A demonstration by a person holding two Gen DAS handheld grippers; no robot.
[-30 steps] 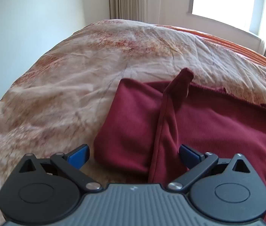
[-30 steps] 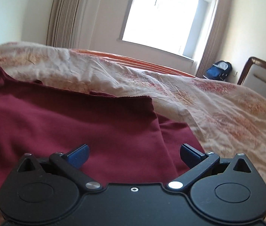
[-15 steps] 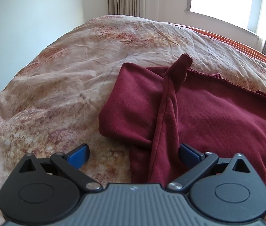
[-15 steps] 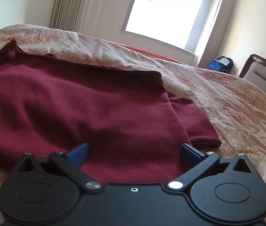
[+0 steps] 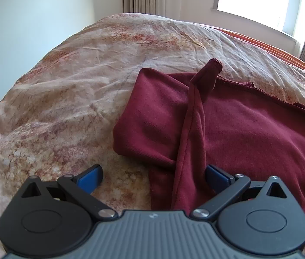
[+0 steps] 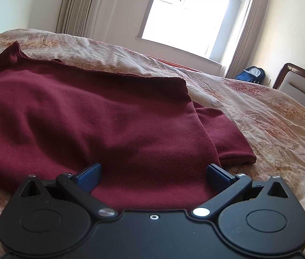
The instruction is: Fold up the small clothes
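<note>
A dark red knit garment (image 5: 249, 133) lies partly folded on the bed, with a raised ridge of fabric (image 5: 193, 116) running toward the camera. My left gripper (image 5: 153, 176) is open, just in front of the garment's near left corner, with the ridge next to its right finger. In the right wrist view the garment (image 6: 100, 116) lies flat, and a folded sleeve (image 6: 225, 138) sticks out at the right. My right gripper (image 6: 153, 174) is open over the garment's near edge and holds nothing.
The bed is covered by a wrinkled beige and rust patterned bedspread (image 5: 61, 99). A wooden headboard (image 6: 299, 84) stands at the right. A blue bag (image 6: 251, 74) sits on the floor by the window and curtains (image 6: 81, 8).
Both grippers have pulled back and risen from the garment, so more of it and the bedspread shows. Both stay open. The garment lies as it did.
</note>
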